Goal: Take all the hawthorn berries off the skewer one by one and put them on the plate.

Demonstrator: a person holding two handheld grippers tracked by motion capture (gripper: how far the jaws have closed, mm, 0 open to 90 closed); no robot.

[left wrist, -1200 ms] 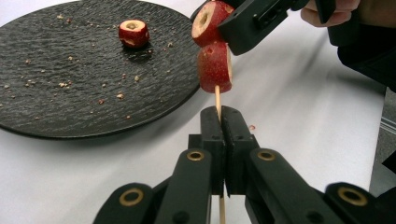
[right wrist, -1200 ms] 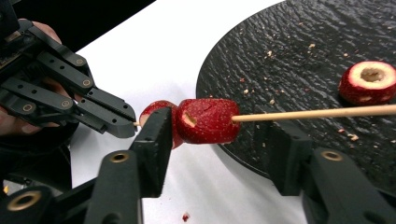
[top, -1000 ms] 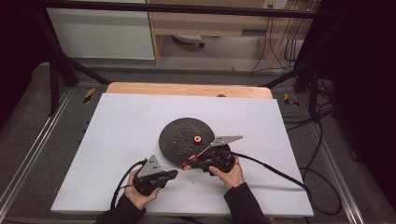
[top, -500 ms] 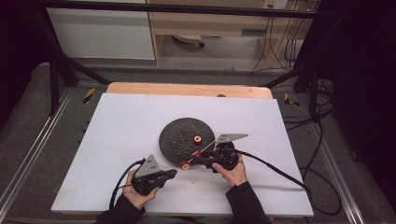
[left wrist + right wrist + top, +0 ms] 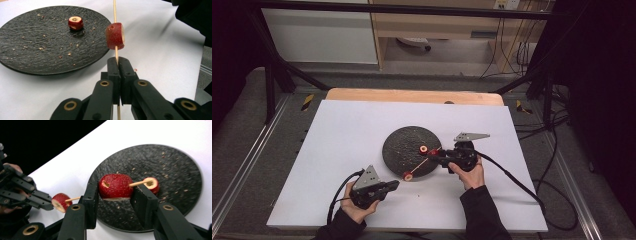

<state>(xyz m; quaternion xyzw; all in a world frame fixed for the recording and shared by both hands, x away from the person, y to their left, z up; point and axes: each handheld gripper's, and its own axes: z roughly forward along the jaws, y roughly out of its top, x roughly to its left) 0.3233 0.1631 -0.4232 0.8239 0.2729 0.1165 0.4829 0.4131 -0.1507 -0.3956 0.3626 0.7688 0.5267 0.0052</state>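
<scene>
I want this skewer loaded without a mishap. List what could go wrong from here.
1. The skewer is thin; pushing the held fruit piece onto its tip off-line could bend or snap it.
2. The left gripper pinches the stick on a narrow hold, so it might slip or swivel.
3. The threaded piece could slide.

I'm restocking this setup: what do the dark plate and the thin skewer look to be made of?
The plate looks like stoneware or slate-look ceramic: matte black, with a rough rippled surface; which one is unclear. The skewer looks like bamboo or wood: pale tan, thin, straight and dull.
</scene>
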